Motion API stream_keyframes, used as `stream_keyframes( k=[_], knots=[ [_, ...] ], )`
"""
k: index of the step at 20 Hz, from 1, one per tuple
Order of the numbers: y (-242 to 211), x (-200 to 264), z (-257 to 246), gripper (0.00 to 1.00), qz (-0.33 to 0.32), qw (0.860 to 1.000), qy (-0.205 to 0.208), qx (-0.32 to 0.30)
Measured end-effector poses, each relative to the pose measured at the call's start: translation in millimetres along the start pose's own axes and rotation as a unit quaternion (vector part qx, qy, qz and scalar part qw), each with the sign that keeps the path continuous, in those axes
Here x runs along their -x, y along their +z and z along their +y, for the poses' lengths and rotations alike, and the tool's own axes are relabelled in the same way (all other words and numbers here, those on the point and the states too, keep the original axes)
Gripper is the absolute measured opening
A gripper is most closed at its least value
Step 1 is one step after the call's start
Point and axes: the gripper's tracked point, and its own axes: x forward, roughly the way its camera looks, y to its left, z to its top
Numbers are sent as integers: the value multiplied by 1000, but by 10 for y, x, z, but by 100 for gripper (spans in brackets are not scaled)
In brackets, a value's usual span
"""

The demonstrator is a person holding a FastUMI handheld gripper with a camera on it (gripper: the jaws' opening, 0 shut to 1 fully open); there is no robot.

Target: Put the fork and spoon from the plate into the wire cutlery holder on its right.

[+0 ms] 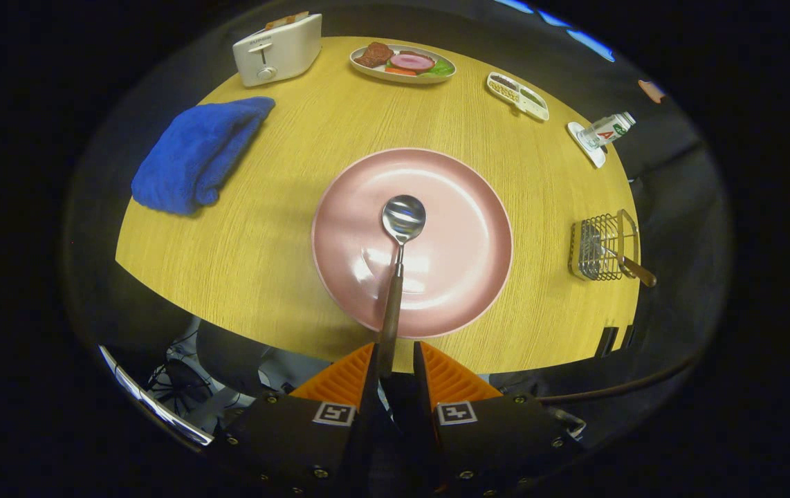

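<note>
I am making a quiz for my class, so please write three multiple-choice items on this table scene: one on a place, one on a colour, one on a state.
1. Where does the wire cutlery holder stand?
A. Left of the pink plate, by the towel
B. Right of the pink plate
C. Beyond the plate, by the toaster

2. What colour is the folded towel?
A. Blue
B. Green
C. White

3. In what state is the holder?
A. Empty
B. Overturned
C. Holding one brown-handled utensil

Answers:
1 B: the wire cutlery holder stands right of the pink plate, over which the claw has the spoon, its handle between the fingers.
2 A: the towel is blue.
3 C: one brown-handled utensil sticks out of it.
</note>
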Motion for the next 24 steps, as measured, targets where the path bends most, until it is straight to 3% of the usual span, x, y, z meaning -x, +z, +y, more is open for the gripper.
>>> stream_keyframes(
  k=[9,15,17,19,24],
  knots=[
    [-112,-334,110,29,35,999,14,-15],
    [-103,-376,20,29,36,999,-13,-7],
    [-112,-341,5,14,41,999,-12,-8],
    [-82,-331,-16,10,35,999,-8,-10],
    [60,-137,-59,9,10,1000,-18,-13]
  ],
)
